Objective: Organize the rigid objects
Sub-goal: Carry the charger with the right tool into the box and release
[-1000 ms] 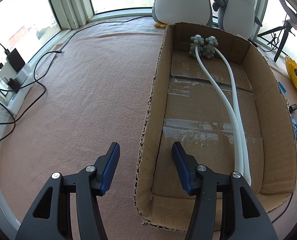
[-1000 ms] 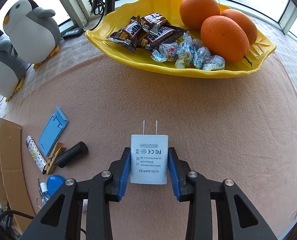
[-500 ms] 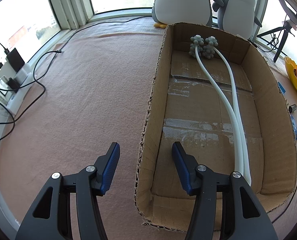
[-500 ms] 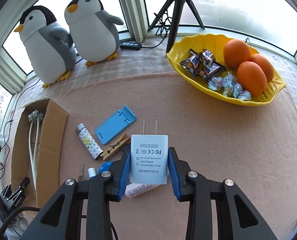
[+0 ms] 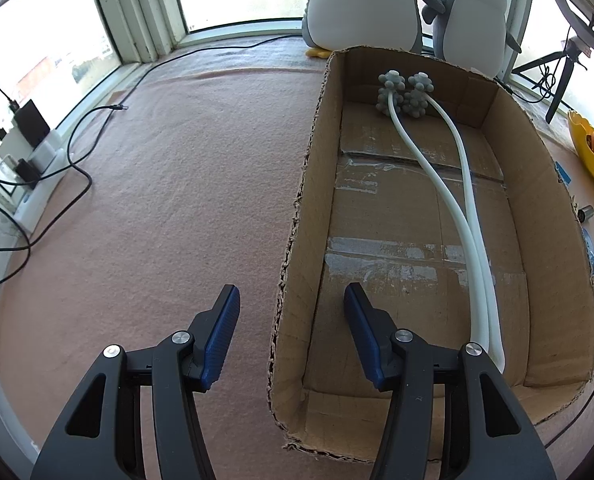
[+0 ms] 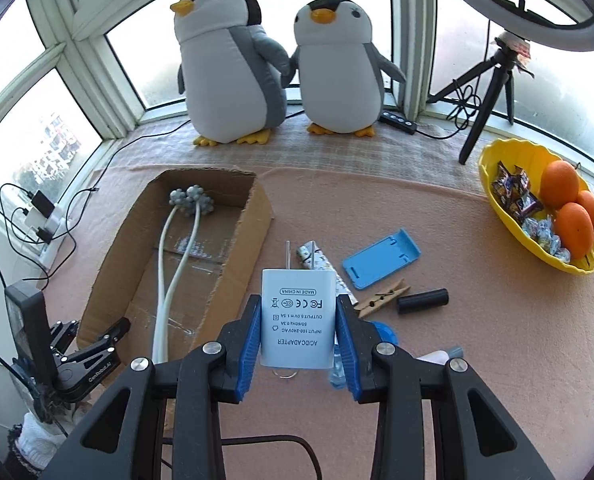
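My right gripper (image 6: 297,308) is shut on a white AC adapter (image 6: 297,332), prongs pointing away, held above the pink cloth just right of the cardboard box (image 6: 253,240). A white two-stemmed massager with grey knobbed balls (image 6: 177,264) lies in the box. In the left wrist view my left gripper (image 5: 291,312) stands open astride the box's left wall (image 5: 309,208), pads clear of it, with the massager (image 5: 469,220) along the right side. The left gripper (image 6: 97,344) also shows at the box's near end.
Right of the box lie a patterned lighter (image 6: 321,264), a blue phone stand (image 6: 381,258), a clothespin (image 6: 381,298), a black cylinder (image 6: 423,300) and a blue cap (image 6: 383,334). A yellow bowl (image 6: 493,184) holds oranges and sweets. Two plush penguins (image 6: 229,72) and a tripod (image 6: 493,92) stand behind.
The right gripper has risen and swung left with the adapter, from facing the yellow bowl to facing the box and penguins. The left gripper has not moved.
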